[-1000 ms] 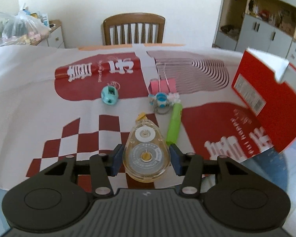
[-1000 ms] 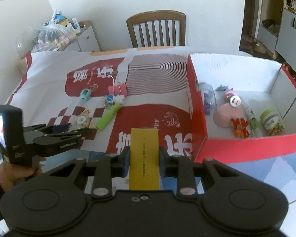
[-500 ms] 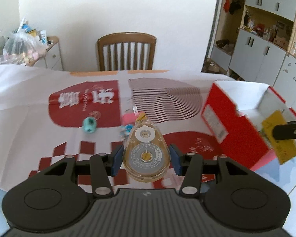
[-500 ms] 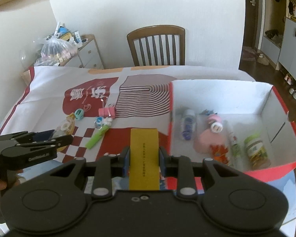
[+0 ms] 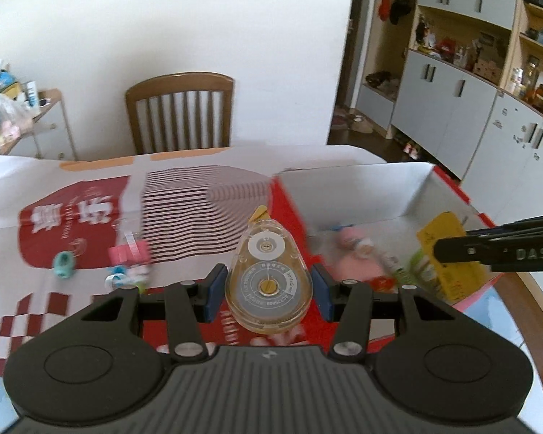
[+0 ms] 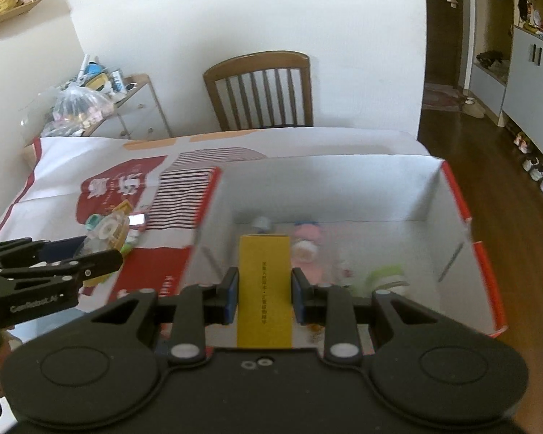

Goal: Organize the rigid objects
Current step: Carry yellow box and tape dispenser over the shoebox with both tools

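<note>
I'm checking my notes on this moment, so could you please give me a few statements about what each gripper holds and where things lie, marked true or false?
1. The left gripper is shut on a clear correction tape dispenser. True.
2. The right gripper is empty. False: it grips a yellow box.
3. The red-and-white box is empty. False: several blurred small items lie inside.
4. A wooden chair stands at the table's far side. True.
5. The pink binder clip lies on the cloth, outside the box. True.
</note>
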